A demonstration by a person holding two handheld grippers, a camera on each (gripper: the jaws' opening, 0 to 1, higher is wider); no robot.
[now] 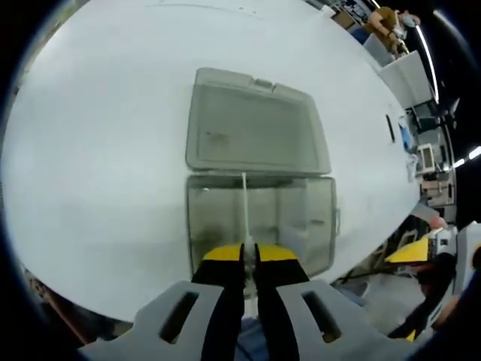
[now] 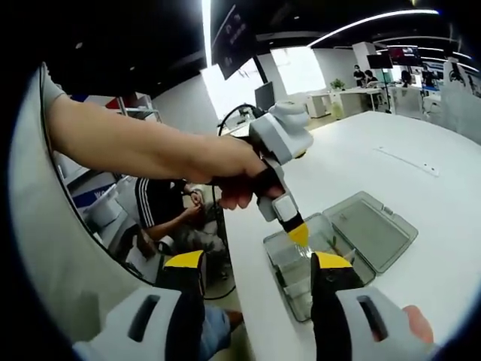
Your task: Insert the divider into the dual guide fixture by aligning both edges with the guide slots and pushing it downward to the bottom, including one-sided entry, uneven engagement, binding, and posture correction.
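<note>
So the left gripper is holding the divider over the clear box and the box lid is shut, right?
Not quite. The left gripper does hold the divider over the clear box, but the lid is open, folded flat back on the table, as the left gripper view shows.

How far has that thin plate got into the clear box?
Done: the box lies open on the table. In hand: the left tool is shut on the divider, which stands upright inside the box. Left: pushing it to the bottom; its depth is unclear. The right tool is open, idle.
</note>
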